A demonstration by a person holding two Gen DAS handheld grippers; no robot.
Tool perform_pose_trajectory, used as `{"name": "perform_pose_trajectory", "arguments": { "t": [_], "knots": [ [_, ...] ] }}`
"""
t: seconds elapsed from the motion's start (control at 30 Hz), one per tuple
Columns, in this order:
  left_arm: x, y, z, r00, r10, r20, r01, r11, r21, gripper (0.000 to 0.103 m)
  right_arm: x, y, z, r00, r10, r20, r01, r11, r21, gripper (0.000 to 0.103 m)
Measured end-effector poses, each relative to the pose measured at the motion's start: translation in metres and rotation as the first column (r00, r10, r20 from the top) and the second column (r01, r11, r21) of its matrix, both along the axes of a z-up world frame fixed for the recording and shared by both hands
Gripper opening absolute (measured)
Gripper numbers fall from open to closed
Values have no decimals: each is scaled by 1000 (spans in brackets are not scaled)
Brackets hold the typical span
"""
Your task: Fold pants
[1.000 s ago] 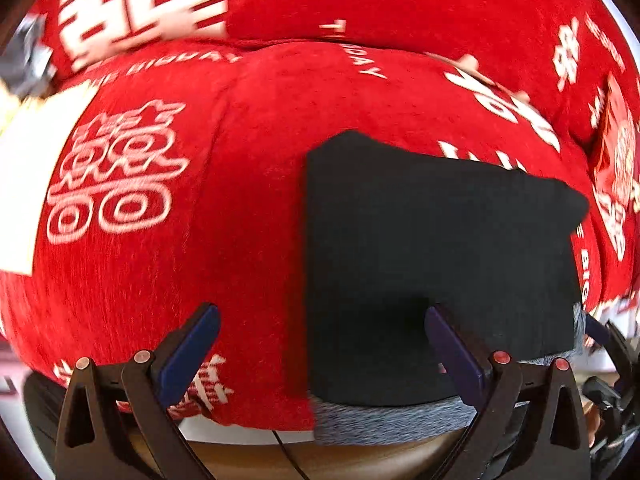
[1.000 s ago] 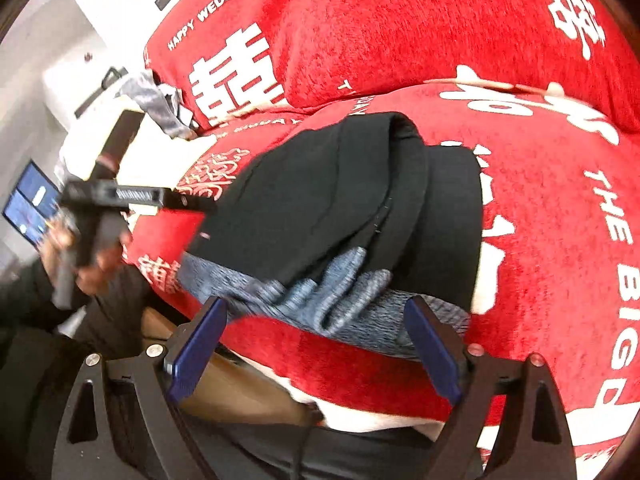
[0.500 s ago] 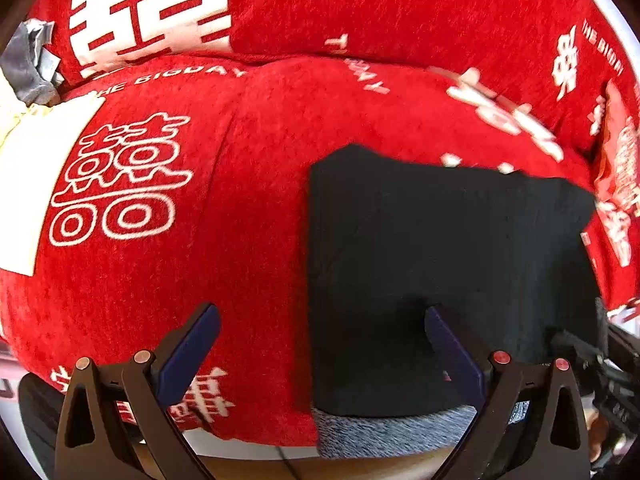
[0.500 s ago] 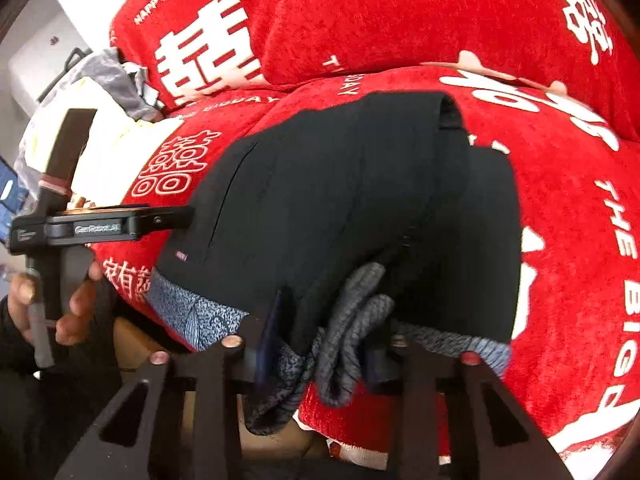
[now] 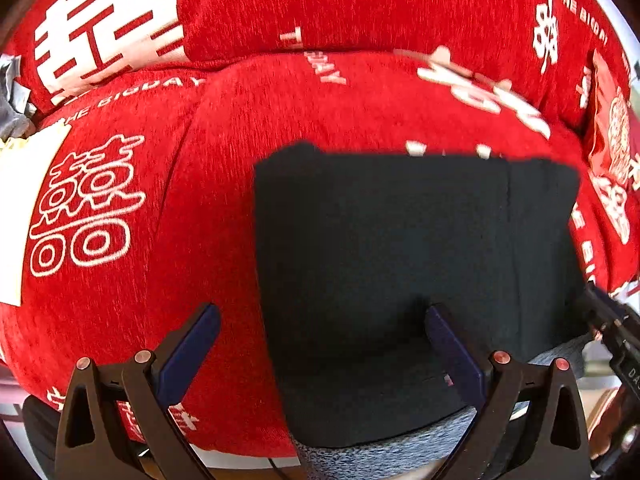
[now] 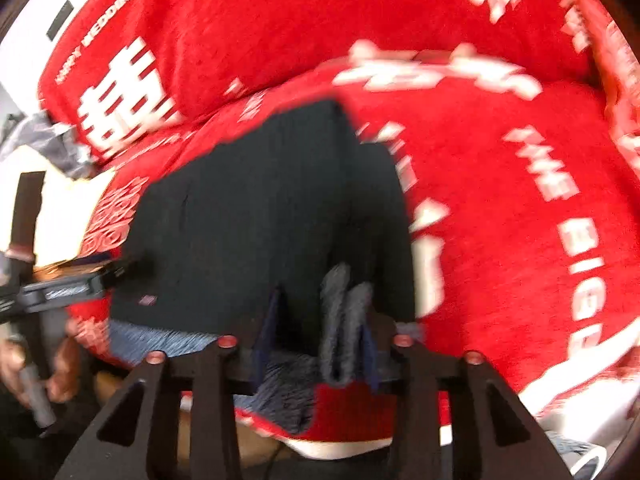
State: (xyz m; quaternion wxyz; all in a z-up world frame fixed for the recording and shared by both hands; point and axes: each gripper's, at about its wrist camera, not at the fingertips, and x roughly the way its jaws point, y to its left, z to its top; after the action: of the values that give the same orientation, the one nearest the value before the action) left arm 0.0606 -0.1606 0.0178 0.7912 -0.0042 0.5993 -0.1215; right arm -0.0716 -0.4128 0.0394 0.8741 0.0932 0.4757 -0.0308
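Note:
The black pants [image 5: 400, 280] lie folded into a thick rectangle on the red sofa seat, with the grey waistband [image 5: 380, 456] at the near edge. My left gripper [image 5: 320, 340] is open, its right finger [image 5: 452, 344] over the pants and its left finger over the red cover. In the right wrist view the pants [image 6: 260, 220] fill the centre. My right gripper [image 6: 320, 332] is shut on the bunched grey waistband folds [image 6: 344, 320] at the near right corner of the pants. The left gripper's body [image 6: 72, 284] shows at the left there.
The sofa is draped in a red cover [image 5: 180, 200] with white wedding lettering; its backrest [image 5: 320, 4] rises behind. A pale cushion [image 5: 24, 208] and grey cloth [image 5: 12, 96] lie at the far left. The seat's front edge is just below the grippers.
My right gripper closed on the waistband folds at the pants' near right corner and moved in closer. The pants now lie flatter and squarer. My left gripper stayed open, almost still.

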Motion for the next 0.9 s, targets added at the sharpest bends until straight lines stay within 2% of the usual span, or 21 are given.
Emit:
{"name": "perform_pose_trajectory", "arguments": {
  "t": [0.03,0.07,0.1,0.17,0.27,0.33,0.4,0.47,0.5,0.53,0.57,0.7,0.77,0.83,0.9],
  "knots": [
    [3,2,4,1000,15,18,-15,1000,-3,102,0,5,10,999,3,34,-1,999,-46,47],
    [8,4,8,999,41,36,-41,999,-5,102,3,13,21,997,22,73,-16,996,-86,55],
    [13,4,9,998,59,35,-59,998,-7,102,9,23,29,994,51,97,-41,993,-109,70],
    [25,1,9,995,94,25,-93,996,-6,102,27,43,35,985,117,125,-97,983,-158,84],
    [45,-1,1,987,157,26,-158,983,90,102,61,69,26,974,202,106,-181,967,-181,84],
    [54,1,-8,982,191,-1,-190,978,88,102,89,76,9,971,231,66,-220,966,-136,84],
    [61,6,-18,976,212,-45,-208,975,78,102,102,73,-9,976,217,23,-211,964,-161,84],
    [65,6,-25,978,201,-59,-196,977,87,103,115,58,-35,987,154,-52,-161,975,-155,83],
    [66,2,-28,980,187,-61,-181,979,90,103,117,48,-43,990,124,-74,-133,984,-122,85],
    [66,-2,-29,983,177,-54,-171,979,108,103,115,37,-47,993,107,-51,-110,993,-53,85],
    [66,-7,-30,984,173,-43,-167,979,121,103,114,36,-46,994,107,-38,-109,993,-43,85],
    [64,-24,-22,995,103,3,-102,978,180,103,110,51,-42,989,133,-58,-140,978,-152,85],
    [59,-18,-11,995,102,11,-102,984,144,103,103,52,-27,994,102,-43,-108,978,-181,84],
    [50,-8,1,993,118,21,-119,990,69,103,89,59,-9,994,103,22,-96,970,-222,84],
    [41,-5,5,993,109,39,-111,993,51,103,83,69,4,990,125,59,-110,971,-213,85]
  ]
}}
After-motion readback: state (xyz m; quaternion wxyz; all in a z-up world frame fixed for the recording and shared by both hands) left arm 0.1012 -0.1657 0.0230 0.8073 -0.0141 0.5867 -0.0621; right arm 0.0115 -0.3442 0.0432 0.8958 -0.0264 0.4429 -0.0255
